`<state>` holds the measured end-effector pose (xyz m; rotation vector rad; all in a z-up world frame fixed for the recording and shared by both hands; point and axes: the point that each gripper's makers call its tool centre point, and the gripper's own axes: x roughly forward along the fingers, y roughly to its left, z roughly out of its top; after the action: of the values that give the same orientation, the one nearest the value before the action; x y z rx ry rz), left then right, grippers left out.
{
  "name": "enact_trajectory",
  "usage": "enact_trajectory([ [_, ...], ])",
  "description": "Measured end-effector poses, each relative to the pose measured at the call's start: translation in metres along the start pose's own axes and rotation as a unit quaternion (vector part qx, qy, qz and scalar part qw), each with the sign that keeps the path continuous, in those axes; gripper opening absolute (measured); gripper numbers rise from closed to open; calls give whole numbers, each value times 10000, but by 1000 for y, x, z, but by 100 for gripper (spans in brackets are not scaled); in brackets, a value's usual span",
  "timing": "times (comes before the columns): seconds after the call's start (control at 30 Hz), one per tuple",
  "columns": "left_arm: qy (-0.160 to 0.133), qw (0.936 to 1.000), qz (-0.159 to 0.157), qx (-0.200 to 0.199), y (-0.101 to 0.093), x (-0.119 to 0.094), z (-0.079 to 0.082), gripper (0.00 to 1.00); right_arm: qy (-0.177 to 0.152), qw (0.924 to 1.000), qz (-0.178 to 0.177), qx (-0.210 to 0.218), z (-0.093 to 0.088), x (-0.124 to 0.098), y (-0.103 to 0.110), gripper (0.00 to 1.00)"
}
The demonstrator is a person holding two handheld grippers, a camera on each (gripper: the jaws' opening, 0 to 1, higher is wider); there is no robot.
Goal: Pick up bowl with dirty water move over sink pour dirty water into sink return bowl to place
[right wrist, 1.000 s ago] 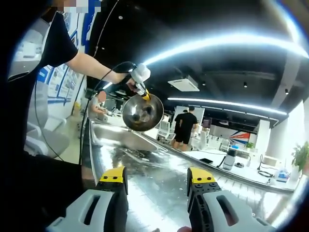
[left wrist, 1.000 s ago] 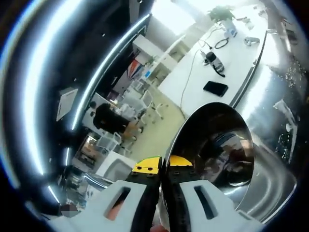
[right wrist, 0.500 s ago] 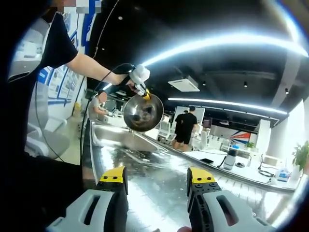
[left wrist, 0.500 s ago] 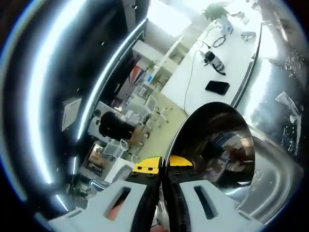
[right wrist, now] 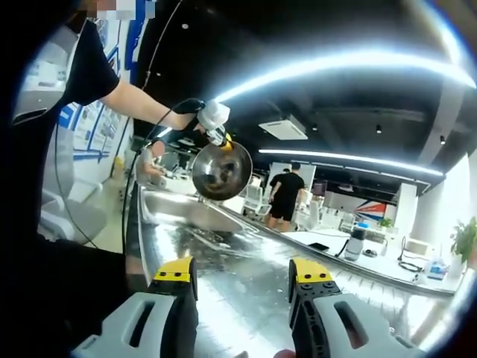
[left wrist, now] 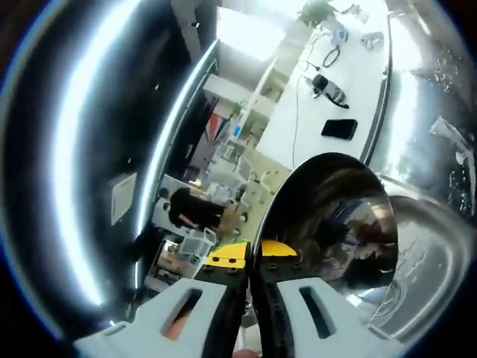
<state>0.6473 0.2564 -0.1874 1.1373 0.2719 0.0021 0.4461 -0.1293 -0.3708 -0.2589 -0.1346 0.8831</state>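
In the left gripper view my left gripper (left wrist: 250,259) is shut on the rim of a shiny steel bowl (left wrist: 339,220), tipped on its side with its inside facing the camera. Below the bowl lies the steel sink basin (left wrist: 417,261). The right gripper view shows the same bowl (right wrist: 221,171) held up in the air over the sink (right wrist: 186,212) by the left gripper (right wrist: 218,128) in the person's hand. My right gripper (right wrist: 244,277) hovers open over the wet steel counter (right wrist: 246,298), with nothing between its fingers.
A white table (left wrist: 313,112) beyond the counter carries a phone (left wrist: 340,128), cables and a dark device (left wrist: 328,88). A person in black (right wrist: 287,195) stands in the room behind. Wet scraps lie on the drainboard (left wrist: 447,142).
The left gripper has rolled and tilted the bowl a little further over the sink, so its view has swung. In the right gripper view the bowl sits slightly higher and to the right.
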Motion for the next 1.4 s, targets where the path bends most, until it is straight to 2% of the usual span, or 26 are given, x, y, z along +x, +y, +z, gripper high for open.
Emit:
enact_trajectory([
  [0.3, -64, 9990, 165, 404, 2, -2, -1, 0, 42, 10000, -36, 20, -2, 0, -2, 43],
  [0.47, -126, 9987, 165, 459, 2, -4, -1, 0, 95, 9999, -37, 6, -3, 1, -1, 43],
  [0.53, -172, 9974, 233, 665, 3, -4, 0, 0, 106, 9999, -54, 6, -4, 1, -2, 43],
  [0.7, -257, 9962, 248, 792, -3, -8, 4, 0, 139, 9999, -73, -1, -4, 2, -2, 43],
  [0.87, -312, 9931, 267, 1095, -8, -8, 6, 0, 177, 9998, -52, -30, -6, 2, -1, 43],
  [1.23, -331, 9882, 355, 1451, -7, -8, 18, 0, 177, 9998, -57, -41, -6, 2, -2, 43],
  [1.4, -250, 9880, 265, 1499, -8, -9, 18, 0, 149, 9999, -69, -34, -5, 2, -2, 43],
])
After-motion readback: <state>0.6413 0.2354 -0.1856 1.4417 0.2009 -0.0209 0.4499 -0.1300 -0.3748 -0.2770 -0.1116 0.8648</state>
